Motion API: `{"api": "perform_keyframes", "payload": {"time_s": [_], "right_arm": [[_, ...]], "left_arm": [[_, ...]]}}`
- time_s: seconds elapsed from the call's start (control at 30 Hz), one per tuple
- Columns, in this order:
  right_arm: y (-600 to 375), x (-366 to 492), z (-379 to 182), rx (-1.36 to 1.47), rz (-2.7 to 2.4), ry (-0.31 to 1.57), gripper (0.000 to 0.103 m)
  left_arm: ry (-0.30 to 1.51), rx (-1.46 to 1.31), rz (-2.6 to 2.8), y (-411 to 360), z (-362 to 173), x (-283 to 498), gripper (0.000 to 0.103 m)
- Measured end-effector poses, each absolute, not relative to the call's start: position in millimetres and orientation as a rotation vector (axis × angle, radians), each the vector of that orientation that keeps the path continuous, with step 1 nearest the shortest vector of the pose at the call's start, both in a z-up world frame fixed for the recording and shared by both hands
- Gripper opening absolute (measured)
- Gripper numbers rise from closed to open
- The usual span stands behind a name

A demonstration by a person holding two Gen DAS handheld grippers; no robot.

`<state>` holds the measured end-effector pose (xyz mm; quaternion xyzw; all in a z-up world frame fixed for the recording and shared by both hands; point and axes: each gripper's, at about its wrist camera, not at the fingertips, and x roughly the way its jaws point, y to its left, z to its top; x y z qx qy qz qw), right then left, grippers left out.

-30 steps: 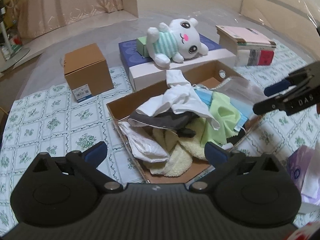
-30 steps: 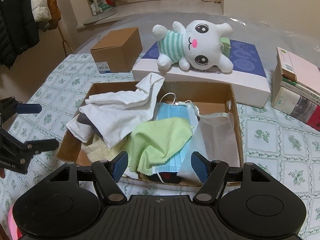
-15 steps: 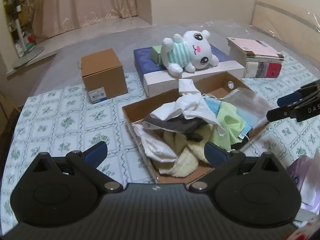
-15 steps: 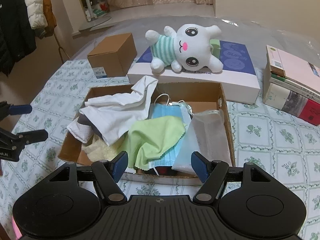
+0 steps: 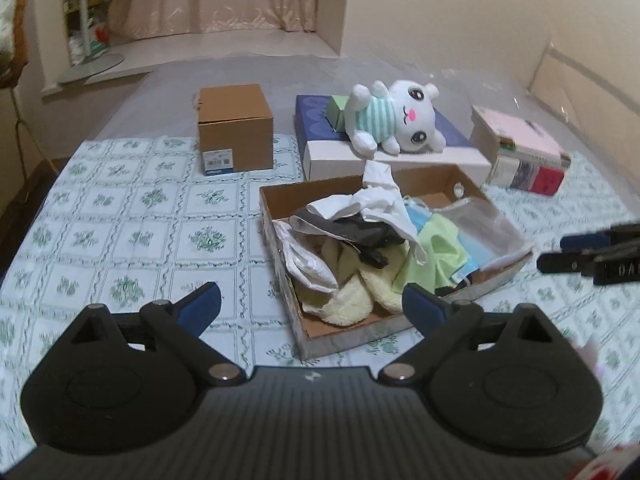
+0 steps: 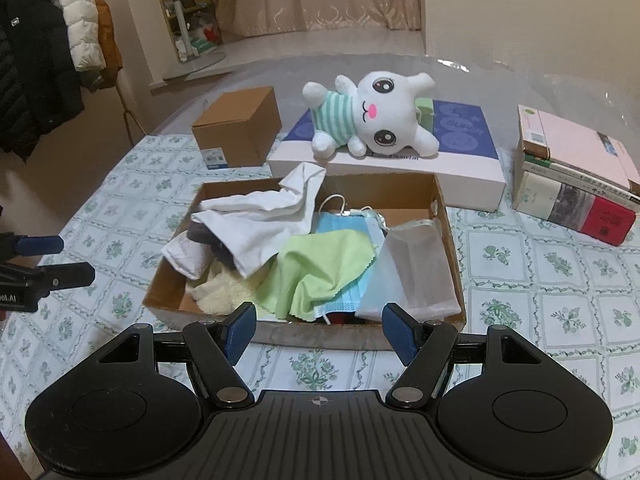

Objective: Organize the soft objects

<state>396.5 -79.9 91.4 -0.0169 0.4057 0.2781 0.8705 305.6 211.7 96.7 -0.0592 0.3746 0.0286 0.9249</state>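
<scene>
A shallow cardboard box point(image 6: 450, 248) point(image 5: 276, 216) on the table holds a heap of soft things: a white cloth point(image 6: 260, 224) point(image 5: 380, 196), a green cloth point(image 6: 320, 268), a blue face mask point(image 6: 344, 228), a cream towel point(image 5: 352, 300) and a clear pouch point(image 6: 412, 272). A white plush bunny point(image 6: 372, 120) point(image 5: 396, 120) lies on a blue and white flat box behind it. My left gripper point(image 5: 312, 308) is open and empty, back from the box's near left corner. My right gripper point(image 6: 320, 330) is open and empty, just before the box's front edge.
A closed brown carton point(image 6: 240, 132) point(image 5: 236, 128) stands at the back left. A stack of books point(image 6: 576, 188) point(image 5: 524, 156) lies at the right. Coats point(image 6: 48, 60) hang at the far left. The tablecloth point(image 5: 120, 232) is patterned green and white.
Both grippers have drawn back and risen from the box, so more of the table shows. Both stay open and empty. The things in the box have not moved.
</scene>
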Motion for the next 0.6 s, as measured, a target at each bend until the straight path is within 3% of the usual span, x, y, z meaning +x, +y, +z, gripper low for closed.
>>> {"api": "perform_keyframes", "payload": {"time_s": [0.6], "right_arm": [[-109.9,324.6,118.5,0.016,0.575,0.79,0.069]], "left_arm": [[0.662,-0.173,0.157,187.6,138.5,220.0,0.096]]}}
